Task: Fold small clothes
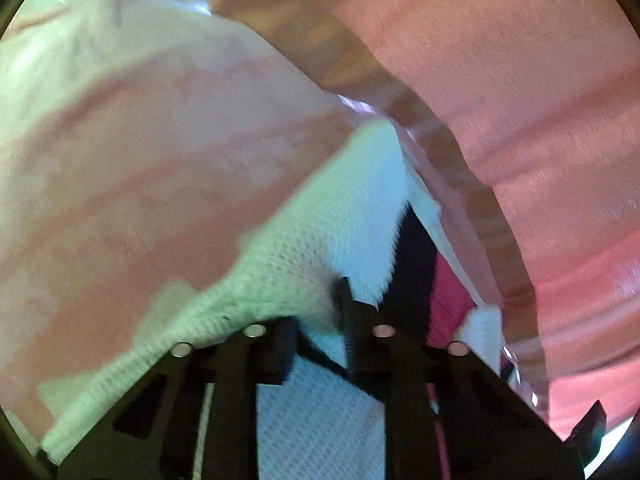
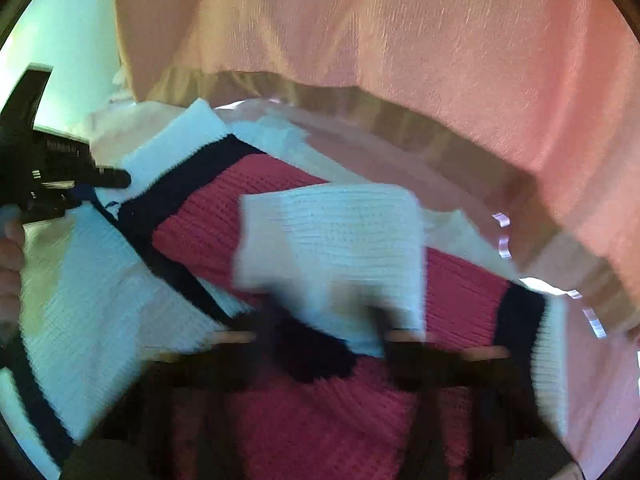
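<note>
The left gripper (image 1: 320, 312) was pinching the white knit edge of the sweater (image 2: 224, 208), bunched on the pink cloth (image 2: 480, 60). The right gripper (image 2: 320, 344) was blurred; its grip couldn't be told. A loose pinch could've dropped the fold.

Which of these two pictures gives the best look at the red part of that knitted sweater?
The right wrist view: the sweater's red panel fills its lower middle, edged in black, though blurred. The left wrist view shows only a thin red sliver past white knit.

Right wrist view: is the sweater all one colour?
No. The sweater shows a red panel, navy bands and white sections side by side.
</note>
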Available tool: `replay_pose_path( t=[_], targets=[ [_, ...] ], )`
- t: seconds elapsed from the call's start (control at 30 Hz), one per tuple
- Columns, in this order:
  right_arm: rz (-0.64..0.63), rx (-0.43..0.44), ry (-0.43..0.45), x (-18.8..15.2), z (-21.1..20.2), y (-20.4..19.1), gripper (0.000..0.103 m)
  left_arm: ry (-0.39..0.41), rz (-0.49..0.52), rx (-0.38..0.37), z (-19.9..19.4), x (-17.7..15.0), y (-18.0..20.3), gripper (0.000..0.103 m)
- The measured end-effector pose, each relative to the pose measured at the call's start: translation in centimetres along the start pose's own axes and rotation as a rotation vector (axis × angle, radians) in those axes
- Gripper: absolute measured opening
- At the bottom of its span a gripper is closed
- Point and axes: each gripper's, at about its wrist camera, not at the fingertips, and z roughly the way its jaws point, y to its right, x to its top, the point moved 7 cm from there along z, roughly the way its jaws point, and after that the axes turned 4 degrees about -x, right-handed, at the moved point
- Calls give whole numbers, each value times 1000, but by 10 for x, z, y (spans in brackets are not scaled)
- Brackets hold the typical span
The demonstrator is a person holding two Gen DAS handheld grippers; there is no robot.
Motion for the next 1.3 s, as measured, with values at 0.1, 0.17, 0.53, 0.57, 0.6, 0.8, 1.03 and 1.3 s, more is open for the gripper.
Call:
replay_pose_path(
  t=[0.1, 0.17, 0.53, 0.57, 0.6, 0.8, 1.03, 1.3],
  targets=[
    [311, 72, 111, 11, -33, 49, 3, 46, -34, 2, -8, 15, -10, 11],
    [625, 124, 171, -11, -53, 106, 3, 48, -63, 13, -6, 20, -20, 11],
    [874, 152, 6, -84, -25, 149, 51, 18, -78, 25, 2, 22, -26, 12],
    [856, 147, 3, -77, -22, 144, 58, 18, -74, 29, 2, 21, -25, 12],
    [833, 137, -12, -71, -16, 139, 58, 20, -68, 33, 2, 21, -24, 12],
    [748, 120, -54, -49, 12, 123, 7, 27, -31, 40, -1, 23, -20, 11],
    [777, 44, 36, -67, -24, 147, 7, -4, -46, 54, 6, 23, -28, 11],
    [717, 58, 20, -73, -44, 141, 17, 14, -24, 69, 5, 27, -28, 12]
  ],
)
